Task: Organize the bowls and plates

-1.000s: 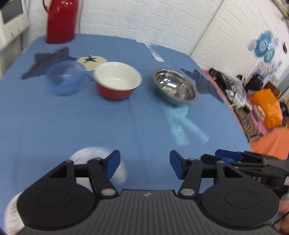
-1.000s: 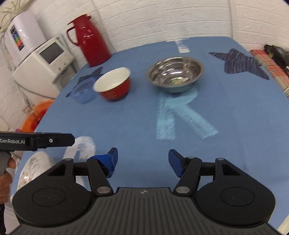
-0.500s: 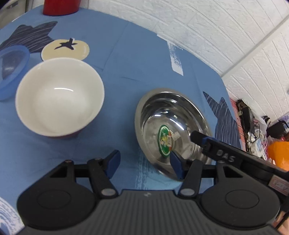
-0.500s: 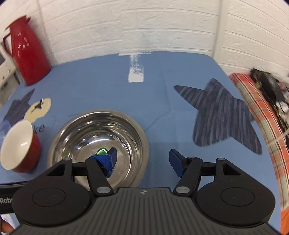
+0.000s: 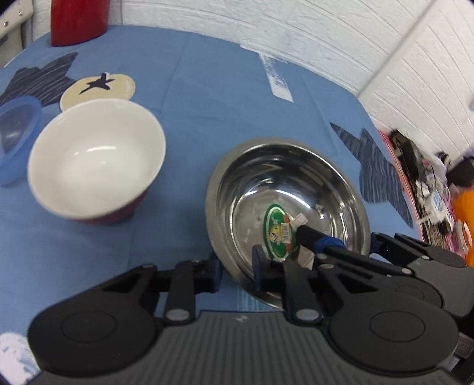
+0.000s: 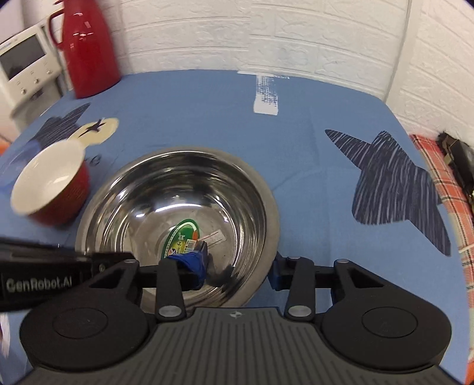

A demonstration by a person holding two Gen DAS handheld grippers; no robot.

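Note:
A steel bowl (image 5: 296, 183) (image 6: 166, 201) with a green sticker inside stands on the blue tablecloth. My left gripper (image 5: 237, 272) has narrowed onto its near-left rim, one finger outside the wall and one inside. On the bowl's near-right rim, my right gripper (image 6: 240, 266) (image 5: 351, 240) straddles the wall while still open, its left finger inside and its right finger outside. A red bowl with a white inside (image 5: 94, 160) (image 6: 47, 180) stands just left of the steel bowl. Beyond it, at the left edge, is a blue translucent bowl (image 5: 14, 133).
A red thermos (image 5: 77, 20) (image 6: 89, 50) stands at the table's back left, beside a white appliance (image 6: 23, 68). A patterned white plate (image 5: 11, 355) shows at the near left corner. A checked cloth (image 6: 450, 189) and clutter (image 5: 429, 189) lie past the table's right edge.
Both grippers moved forward from the near part of the table to the steel bowl. The left jaws closed in on its rim; the right jaws narrowed slightly around the opposite side.

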